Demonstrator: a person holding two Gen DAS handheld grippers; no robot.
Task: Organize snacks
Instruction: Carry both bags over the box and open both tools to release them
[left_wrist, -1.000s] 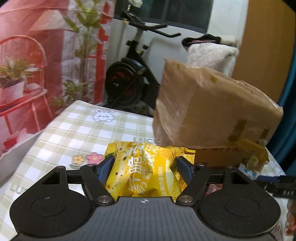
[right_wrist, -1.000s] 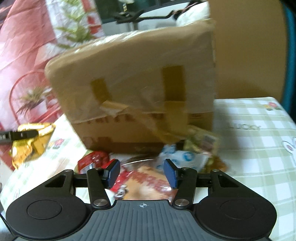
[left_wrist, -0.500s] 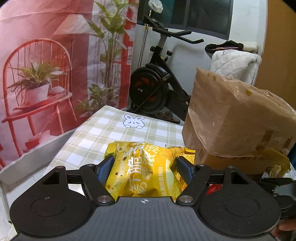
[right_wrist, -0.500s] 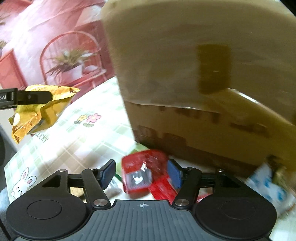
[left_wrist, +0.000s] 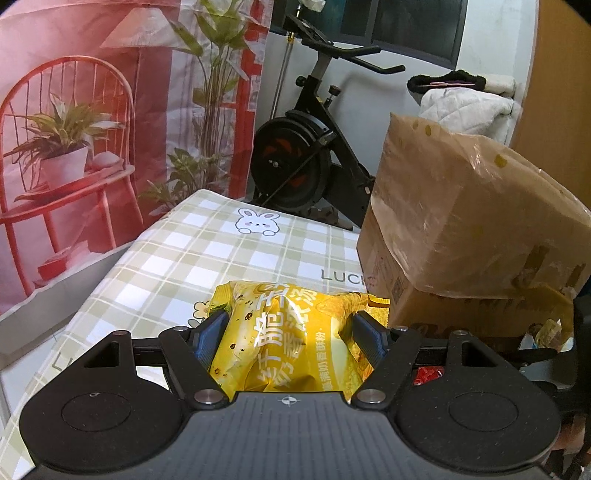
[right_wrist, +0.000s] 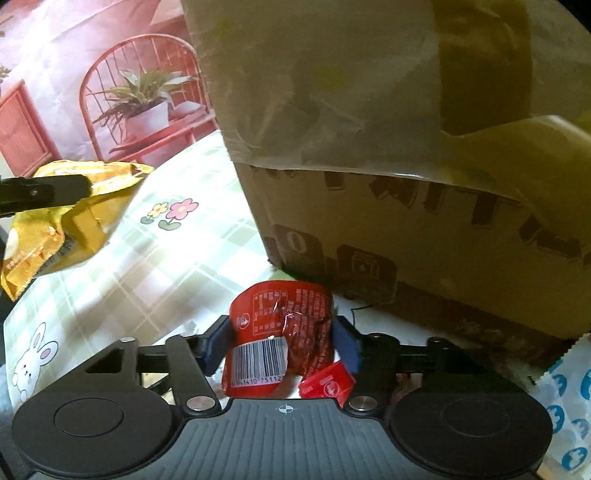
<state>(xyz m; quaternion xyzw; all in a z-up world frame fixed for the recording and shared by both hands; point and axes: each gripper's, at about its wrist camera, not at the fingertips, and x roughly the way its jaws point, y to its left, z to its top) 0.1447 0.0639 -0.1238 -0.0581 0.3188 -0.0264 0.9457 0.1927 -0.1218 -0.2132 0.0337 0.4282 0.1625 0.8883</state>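
My left gripper (left_wrist: 290, 328) is shut on a yellow snack packet (left_wrist: 291, 336) and holds it above the checked tablecloth (left_wrist: 207, 254). The same packet (right_wrist: 74, 206) shows at the left of the right wrist view, pinched by the left gripper's fingers (right_wrist: 48, 192). My right gripper (right_wrist: 282, 339) has a red snack packet (right_wrist: 284, 332) between its blue pads, which press its sides, close in front of the cardboard box (right_wrist: 424, 166). A small red sachet (right_wrist: 327, 382) lies under the right finger.
A large taped cardboard box (left_wrist: 461, 229) stands on the table at the right. A white and blue packet (right_wrist: 565, 398) lies at the box's foot. Behind the table are an exercise bike (left_wrist: 306, 147) and a red printed backdrop (left_wrist: 74, 129).
My right gripper swung left along the box front, from the mixed packets to the red packet, and closed in on it. My left gripper drew back a little with the yellow packet still in it.
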